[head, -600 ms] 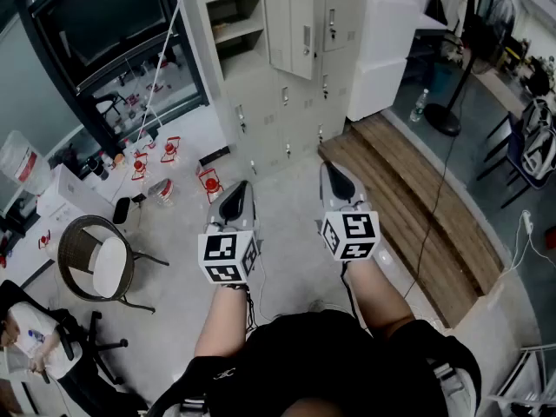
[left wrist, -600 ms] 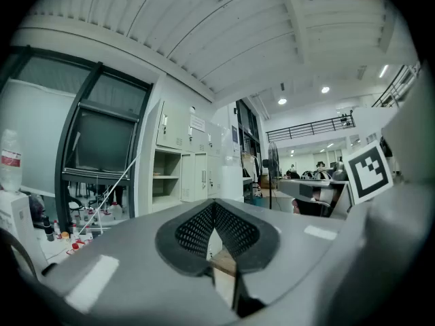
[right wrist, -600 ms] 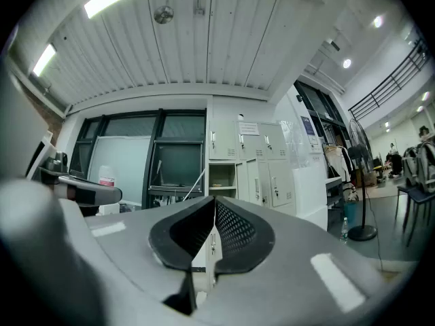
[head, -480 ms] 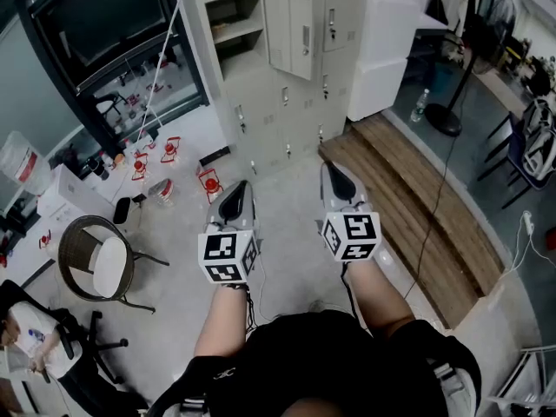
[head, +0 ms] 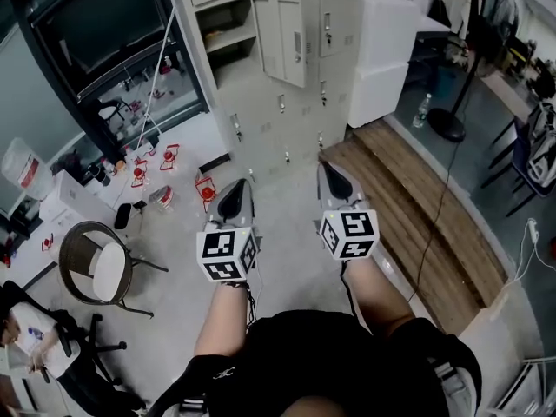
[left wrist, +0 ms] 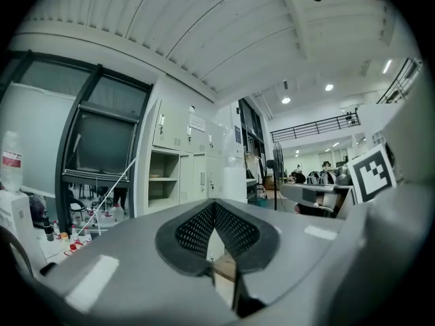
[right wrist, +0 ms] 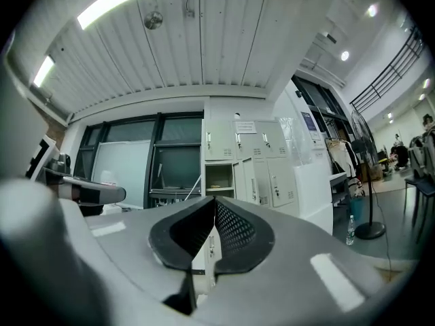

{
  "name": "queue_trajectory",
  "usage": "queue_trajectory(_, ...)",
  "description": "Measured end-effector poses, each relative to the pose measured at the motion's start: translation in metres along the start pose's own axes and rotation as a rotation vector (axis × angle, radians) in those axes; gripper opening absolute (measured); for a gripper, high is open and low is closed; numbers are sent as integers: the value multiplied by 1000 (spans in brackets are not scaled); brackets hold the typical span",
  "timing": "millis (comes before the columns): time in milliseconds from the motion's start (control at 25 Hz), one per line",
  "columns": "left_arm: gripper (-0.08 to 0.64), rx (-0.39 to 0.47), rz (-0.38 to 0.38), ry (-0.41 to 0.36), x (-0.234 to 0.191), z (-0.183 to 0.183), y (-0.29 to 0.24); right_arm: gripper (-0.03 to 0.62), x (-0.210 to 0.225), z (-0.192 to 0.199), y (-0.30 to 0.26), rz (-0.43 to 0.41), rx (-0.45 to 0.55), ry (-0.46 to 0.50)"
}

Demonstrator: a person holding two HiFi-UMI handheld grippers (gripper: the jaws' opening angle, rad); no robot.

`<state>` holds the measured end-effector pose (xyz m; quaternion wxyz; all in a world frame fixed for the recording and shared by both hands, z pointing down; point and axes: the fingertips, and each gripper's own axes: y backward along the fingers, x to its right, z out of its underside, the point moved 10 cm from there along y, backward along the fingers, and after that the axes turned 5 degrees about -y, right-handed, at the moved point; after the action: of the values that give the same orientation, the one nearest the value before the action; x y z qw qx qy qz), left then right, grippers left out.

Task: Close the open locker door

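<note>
The grey lockers [head: 287, 102] stand ahead across the floor. One upper door [head: 283, 37] hangs open to the right of its shelved compartment [head: 228, 40]. My left gripper [head: 236, 189] and right gripper [head: 334, 175] are held side by side well short of the lockers, and touch nothing. In the left gripper view the jaws meet at the tip of the left gripper [left wrist: 214, 203], with the open compartment [left wrist: 163, 178] far beyond. The right gripper [right wrist: 214, 201] is shut and empty too, and the open door [right wrist: 242, 180] shows past it.
A wicker chair [head: 95, 268] stands at my left, with small red items [head: 207, 186] on the floor near the lockers. A wooden platform [head: 417, 207] runs along the right. A white cabinet [head: 387, 55], a fan stand [head: 447, 122] and a seated person [head: 26, 346] are also around.
The head view has shifted slightly, so the lockers sit a little lower and further left. Both grippers keep the same pose, shut and empty.
</note>
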<state>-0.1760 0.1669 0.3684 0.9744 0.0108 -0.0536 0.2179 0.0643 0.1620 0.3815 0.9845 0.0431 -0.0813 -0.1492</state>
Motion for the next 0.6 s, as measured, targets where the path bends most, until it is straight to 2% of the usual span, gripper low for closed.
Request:
queue_trajectory(360,0,9,-2,-1,32,1,-35,12,45,-1,-10,-30,-10,-1)
queue_trajectory(600,0,14,9,-1,38,6,-63,12,67,3,-25,-33,-17,-8)
